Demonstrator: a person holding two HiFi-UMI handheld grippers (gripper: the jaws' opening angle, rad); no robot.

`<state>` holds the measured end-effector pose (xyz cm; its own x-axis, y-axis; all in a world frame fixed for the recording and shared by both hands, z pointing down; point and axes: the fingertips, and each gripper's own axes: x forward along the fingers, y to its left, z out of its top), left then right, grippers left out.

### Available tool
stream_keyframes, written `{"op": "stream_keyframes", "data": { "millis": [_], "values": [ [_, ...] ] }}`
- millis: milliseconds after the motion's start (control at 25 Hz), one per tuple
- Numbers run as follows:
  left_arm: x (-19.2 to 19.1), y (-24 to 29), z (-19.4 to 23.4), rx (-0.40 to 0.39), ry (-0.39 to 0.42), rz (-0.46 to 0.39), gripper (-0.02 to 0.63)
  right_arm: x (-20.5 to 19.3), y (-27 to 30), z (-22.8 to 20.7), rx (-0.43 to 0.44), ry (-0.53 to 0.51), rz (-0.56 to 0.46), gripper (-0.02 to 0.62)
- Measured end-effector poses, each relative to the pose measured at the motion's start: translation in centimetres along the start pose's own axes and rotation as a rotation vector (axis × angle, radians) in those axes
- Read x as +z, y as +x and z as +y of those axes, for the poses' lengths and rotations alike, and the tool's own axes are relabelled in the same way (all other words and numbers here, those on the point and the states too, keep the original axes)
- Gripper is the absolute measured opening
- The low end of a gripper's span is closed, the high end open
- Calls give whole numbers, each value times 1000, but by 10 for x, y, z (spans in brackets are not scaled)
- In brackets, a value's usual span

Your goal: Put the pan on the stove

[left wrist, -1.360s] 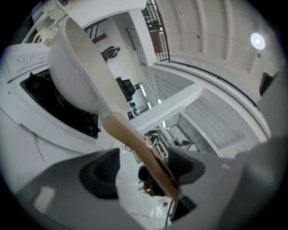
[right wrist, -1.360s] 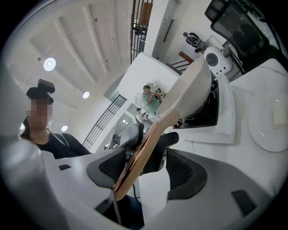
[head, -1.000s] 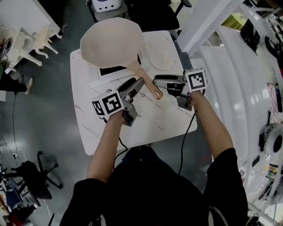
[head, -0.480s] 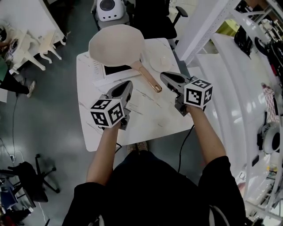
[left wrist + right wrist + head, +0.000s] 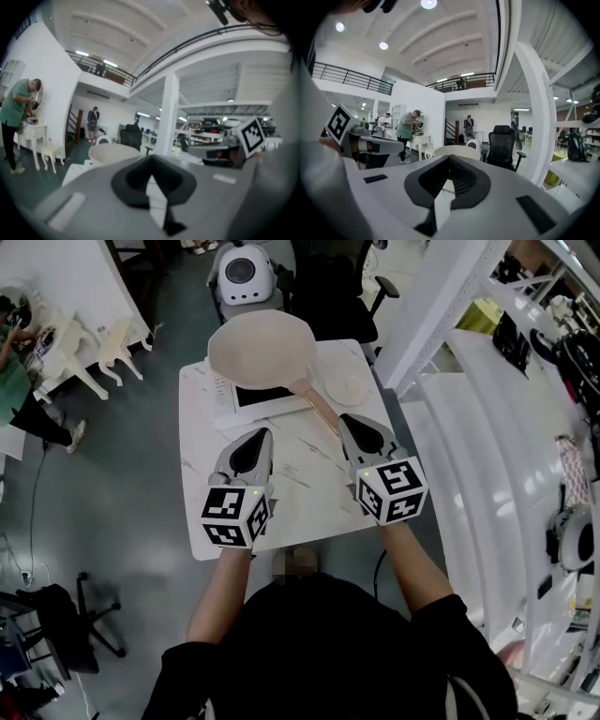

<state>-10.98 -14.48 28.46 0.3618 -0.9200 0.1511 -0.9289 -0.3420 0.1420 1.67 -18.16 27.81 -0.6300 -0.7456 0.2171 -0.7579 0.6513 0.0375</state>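
A cream pan (image 5: 261, 351) rests on the black stove plate (image 5: 265, 396) at the far side of the white marble table (image 5: 300, 488). Its copper handle (image 5: 321, 412) points toward me. My left gripper (image 5: 262, 433) hovers above the table, short of the stove, jaws shut and empty. To the right, my right gripper (image 5: 344, 418) hangs just beside the handle's near end, also shut on nothing. The left gripper view has the pan (image 5: 111, 152) beyond the closed left gripper (image 5: 151, 162). In the right gripper view the pan (image 5: 452, 151) shows past the closed right gripper (image 5: 450, 159).
A small white dish (image 5: 344, 385) lies right of the pan. Papers (image 5: 225, 411) lie under the stove's front. A black office chair (image 5: 330, 282) and a round white appliance (image 5: 244, 264) stand behind the table. White shelving (image 5: 469, 390) runs along the right. People stand far left.
Both grippers lay rolled on their sides, open, by the handle's end. They have shut, rolled upright, risen and drawn back toward me. The pan stays on the stove.
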Motion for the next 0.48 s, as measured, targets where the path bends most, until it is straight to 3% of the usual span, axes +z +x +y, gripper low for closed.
{"op": "stream_keyframes", "data": {
  "millis": [240, 480],
  "values": [
    [17, -38, 2, 85, 49, -78, 6, 20, -30, 24, -103, -91, -92, 21],
    [25, -67, -2, 152, 111, -136, 6, 29, -51, 49, -122, -150, -145, 21]
  ]
}}
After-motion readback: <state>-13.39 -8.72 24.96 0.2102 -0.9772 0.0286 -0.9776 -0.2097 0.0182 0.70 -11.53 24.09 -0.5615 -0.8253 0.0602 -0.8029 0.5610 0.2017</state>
